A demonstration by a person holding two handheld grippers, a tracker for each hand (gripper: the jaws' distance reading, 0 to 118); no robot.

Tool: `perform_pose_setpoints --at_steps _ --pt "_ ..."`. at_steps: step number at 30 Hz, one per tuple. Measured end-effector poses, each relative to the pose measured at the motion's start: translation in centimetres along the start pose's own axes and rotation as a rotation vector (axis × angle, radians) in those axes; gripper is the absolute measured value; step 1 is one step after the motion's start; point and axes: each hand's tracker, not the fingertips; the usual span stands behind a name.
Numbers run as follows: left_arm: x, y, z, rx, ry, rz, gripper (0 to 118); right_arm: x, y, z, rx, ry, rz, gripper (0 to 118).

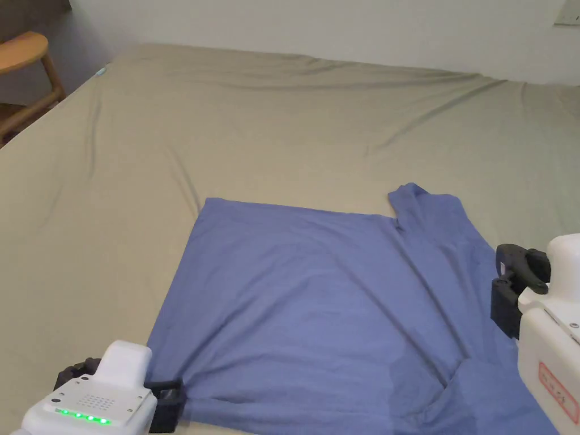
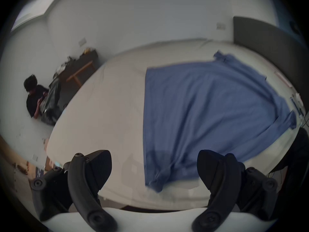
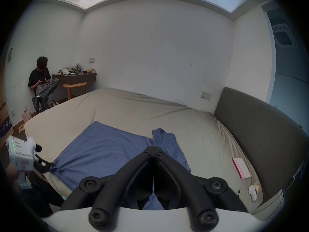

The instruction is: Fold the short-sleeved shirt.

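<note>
Shirt, blue and short-sleeved, lies spread across the near part of a beige bed, its nearest hem and lower right corner cut off by the bottom edge of the head view. Closest to the person, the left gripper sits at the shirt's near left corner with its jaws standing wide apart, the bunched corner of cloth lying between them without either jaw pressing on it; that view is blurred, so the exact contact is hard to make out. The right gripper has its jaw tips brought together above the shirt's right side; whether any cloth is pinched at the tips cannot be told, as the jaws hide what lies beneath them. Farther back, one sleeve points away toward the wrinkled far half of the bed. A pink booklet lies near a dark headboard. Beyond the bed, a wooden stool stands beside a seated person against the wall
</note>
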Motion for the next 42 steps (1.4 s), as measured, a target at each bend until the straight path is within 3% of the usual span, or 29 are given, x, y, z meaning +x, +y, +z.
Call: perform_pose_setpoints --at_steps 6,9,11,12,14,17,18,20,21,22,25,30,33,36,38,39,42 --pt "-0.6 -1.6 -4.1 -0.116 0.011 0.155 101 0.6 -0.6 -0.9 -0.049 -0.016 -0.009 2" --pt "-0.1 -1.3 -4.6 -0.140 -0.084 0.158 60 1.1 -0.8 -1.4 -0.076 -0.016 -0.028 2" --pt "1.0 -0.8 -4.1 -0.111 -0.113 0.117 15 1.1 -0.6 -1.2 -0.089 -0.017 -0.046 2" --pt "1.8 -0.4 -3.7 -0.099 -0.112 0.068 6 1.3 -0.6 -1.2 -0.094 -0.022 -0.051 2" --pt "2.4 0.1 -3.3 -0.073 -0.066 0.030 6 2.0 -0.9 -1.2 -0.109 -0.031 -0.066 2" --pt "1.2 1.0 -2.0 -0.026 -0.087 0.114 6 3.6 -2.3 -1.4 -0.202 -0.039 -0.098 3" --pt "1.0 1.3 -1.6 -0.020 -0.079 0.113 6 4.5 -3.5 -1.9 -0.271 -0.026 -0.095 9" --pt "0.5 1.9 -0.9 -0.001 -0.076 0.122 6 6.0 -6.3 -2.8 -0.398 -0.029 -0.112 73" --pt "0.4 2.1 -0.6 0.006 -0.080 0.128 6 6.7 -8.6 -3.3 -0.476 -0.048 -0.119 97" --pt "0.4 2.2 -0.4 0.003 -0.080 0.126 6 7.5 -11.0 -3.7 -0.529 -0.026 -0.150 106" --pt "0.7 2.0 -0.1 0.003 -0.068 0.113 6 8.5 -17.0 -4.3 -0.689 -0.058 -0.182 106" --pt "1.2 1.1 -0.8 -0.042 -0.053 0.097 6 8.4 -23.2 -5.5 -0.788 -0.043 -0.204 106" --pt "1.3 0.9 -0.9 -0.059 -0.047 0.094 6 8.2 -23.4 -6.1 -0.771 -0.013 -0.238 96" --pt "1.4 0.8 -1.3 -0.073 -0.039 0.089 6 8.0 -22.9 -6.8 -0.750 0.018 -0.200 88" --pt "1.5 0.8 -1.6 -0.083 -0.036 0.086 6 7.9 -23.1 -7.5 -0.748 0.042 -0.176 42" --pt "1.6 0.8 -1.8 -0.088 -0.033 0.081 6 8.0 -23.5 -8.0 -0.752 0.054 -0.163 2" --pt "1.9 1.1 -1.8 -0.096 -0.029 0.070 6 8.2 -23.4 -7.8 -0.735 0.084 -0.163 2"
